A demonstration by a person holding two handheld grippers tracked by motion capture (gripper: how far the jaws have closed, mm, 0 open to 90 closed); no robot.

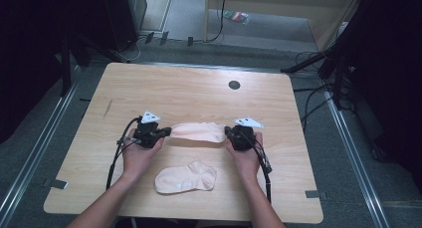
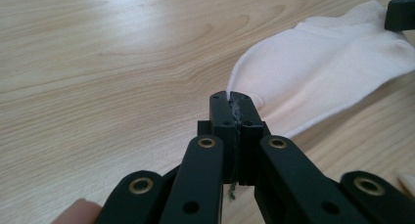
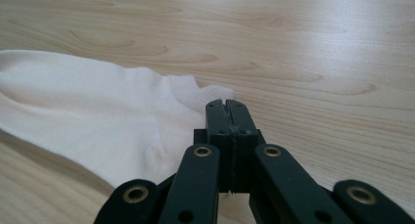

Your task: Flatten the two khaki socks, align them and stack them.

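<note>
A pale pink sock [image 1: 199, 132] is stretched lengthwise between my two grippers over the middle of the wooden table [image 1: 189, 88]. My left gripper [image 1: 168, 132] is shut on the sock's left end. In the left gripper view the jaws [image 2: 237, 99] pinch the sock's thin edge, and the sock [image 2: 323, 72] runs off to the right, where the other gripper [image 2: 400, 13] holds its far end. My right gripper [image 1: 228, 132] is shut on the right end. In the right gripper view the jaws [image 3: 226, 106] grip the sock's [image 3: 88, 116] edge. A second matching sock [image 1: 185, 177] lies flat nearer the person.
A round black grommet [image 1: 234, 84] sits in the tabletop at the back right. Beyond the table's far edge, cables [image 1: 149, 39] and dark stands crowd the floor. Metal rails [image 1: 348, 138] run along both sides of the table.
</note>
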